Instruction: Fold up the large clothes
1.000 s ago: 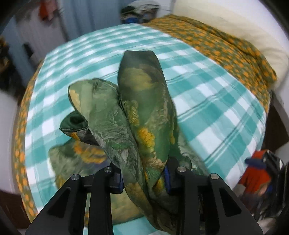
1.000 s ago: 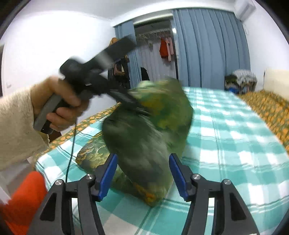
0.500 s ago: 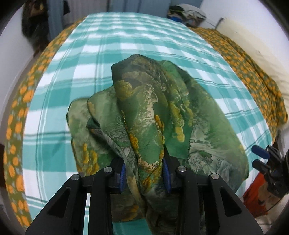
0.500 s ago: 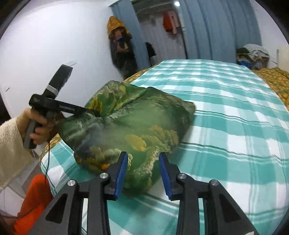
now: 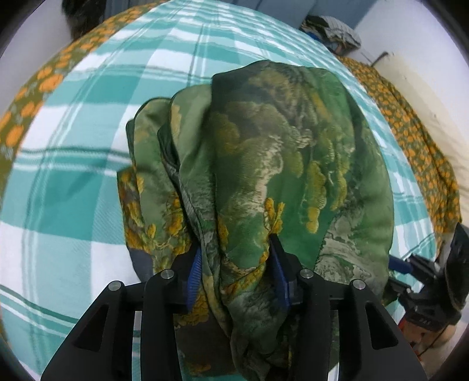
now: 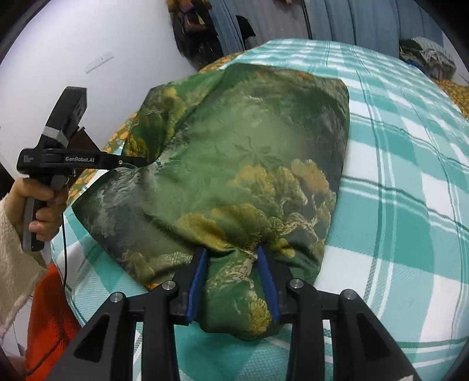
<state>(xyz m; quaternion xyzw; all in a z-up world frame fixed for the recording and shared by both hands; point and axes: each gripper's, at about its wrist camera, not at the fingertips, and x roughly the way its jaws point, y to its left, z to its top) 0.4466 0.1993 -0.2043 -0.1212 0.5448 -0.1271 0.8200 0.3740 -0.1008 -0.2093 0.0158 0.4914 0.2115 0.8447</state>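
Note:
A large green garment [image 6: 234, 164] with yellow floral print lies spread over the near corner of the bed; it also fills the left wrist view [image 5: 278, 164]. My left gripper [image 5: 236, 255] is shut on a bunched edge of the garment. It shows from the side in the right wrist view [image 6: 146, 161], gripping the garment's left corner. My right gripper [image 6: 231, 255] is shut on the garment's near edge, cloth bunched between its blue pads [image 6: 198, 278]. The right gripper shows at the right edge of the left wrist view [image 5: 410, 266].
The bed has a teal and white checked sheet [image 6: 410, 175] with an orange-flowered border [image 5: 410, 123]. A white wall [image 6: 73, 44] stands to the left. Blue curtains [image 6: 351, 17] and a clothes pile [image 6: 425, 55] are at the back. The person's orange clothing [image 6: 47, 316] is bottom left.
The garment was hanging bunched from the left gripper; it has been lowered and spread on the bed. My right gripper closed on its near edge.

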